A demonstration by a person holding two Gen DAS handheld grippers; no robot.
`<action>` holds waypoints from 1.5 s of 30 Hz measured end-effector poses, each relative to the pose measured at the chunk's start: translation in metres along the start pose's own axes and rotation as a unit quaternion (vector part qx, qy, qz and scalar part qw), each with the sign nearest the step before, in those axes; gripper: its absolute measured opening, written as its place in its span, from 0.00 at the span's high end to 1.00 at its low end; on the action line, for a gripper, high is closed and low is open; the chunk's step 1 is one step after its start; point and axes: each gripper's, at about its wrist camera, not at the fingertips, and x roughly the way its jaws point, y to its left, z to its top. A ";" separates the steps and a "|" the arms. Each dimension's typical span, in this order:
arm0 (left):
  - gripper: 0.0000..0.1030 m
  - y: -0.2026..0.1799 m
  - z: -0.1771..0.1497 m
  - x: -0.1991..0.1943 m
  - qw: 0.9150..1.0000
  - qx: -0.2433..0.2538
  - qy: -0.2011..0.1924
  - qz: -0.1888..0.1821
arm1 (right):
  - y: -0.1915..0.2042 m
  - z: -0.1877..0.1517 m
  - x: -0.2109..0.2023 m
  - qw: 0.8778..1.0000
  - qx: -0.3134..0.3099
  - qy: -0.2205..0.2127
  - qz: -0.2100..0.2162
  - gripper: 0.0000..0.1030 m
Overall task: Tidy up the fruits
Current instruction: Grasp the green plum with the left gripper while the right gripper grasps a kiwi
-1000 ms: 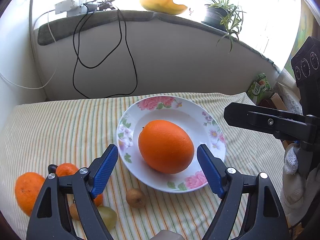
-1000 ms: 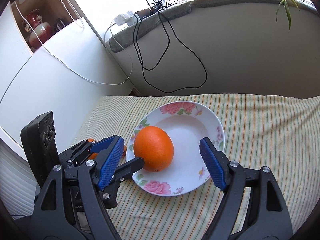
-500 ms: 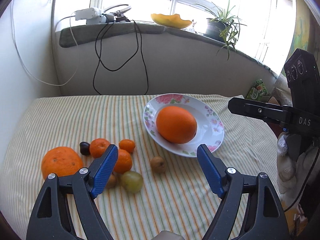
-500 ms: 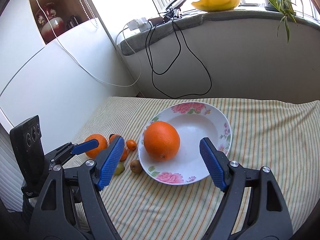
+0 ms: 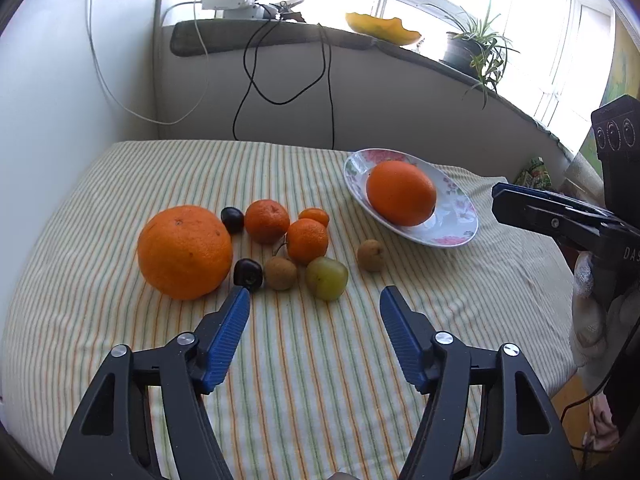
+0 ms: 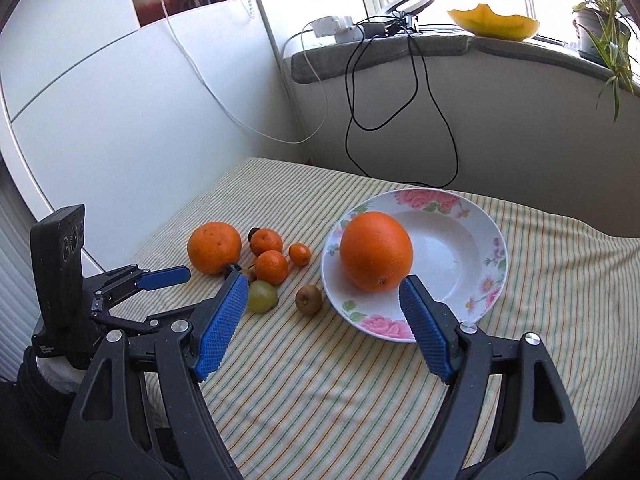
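A floral plate [image 5: 456, 216] [image 6: 480, 248] on the striped cloth holds one big orange [image 5: 401, 199] [image 6: 376, 257]. Left of it lies a cluster of loose fruit: a large orange [image 5: 185, 252] [image 6: 214, 247], three small mandarins [image 5: 307, 240] [image 6: 271, 267], a green grape [image 5: 327, 278] [image 6: 262, 297], dark cherries [image 5: 247, 274] and brown longans [image 5: 371, 255] [image 6: 308, 299]. My left gripper [image 5: 314, 300] hovers just short of the cluster, its jaws closing with nothing between them. My right gripper [image 6: 322, 286] stands open near the plate's front rim, empty.
The striped cloth [image 5: 320, 360] covers the table up to a white wall and a windowsill with hanging cables [image 5: 288, 60], a yellow bowl [image 5: 382, 30] and a potted plant [image 5: 472, 50]. A gloved hand [image 5: 592, 304] holds the other gripper at the right.
Both grippers have pulled back from the plate and swung left, bringing the loose fruit cluster into view. The left jaws have narrowed; the right jaws are unchanged.
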 end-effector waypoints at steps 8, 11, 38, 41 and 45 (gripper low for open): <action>0.58 0.019 -0.011 0.003 0.999 -0.027 0.013 -0.017 | 0.030 -0.011 0.023 0.998 -0.039 0.039 0.020 0.36; 0.61 0.018 -0.012 0.005 0.999 -0.023 0.015 -0.026 | 0.031 -0.016 0.034 0.998 -0.032 0.056 0.024 0.45; 0.67 -0.002 0.010 0.045 0.997 0.028 0.029 -0.061 | 0.008 -0.025 0.097 0.993 0.049 0.104 -0.025 0.63; 0.67 -0.003 0.011 0.048 0.997 0.033 0.032 -0.058 | 0.009 -0.023 0.100 0.993 0.045 0.103 -0.030 0.63; 0.67 -0.004 0.012 0.055 0.997 0.043 0.034 -0.048 | 0.012 -0.023 0.102 0.993 0.038 0.104 -0.035 0.63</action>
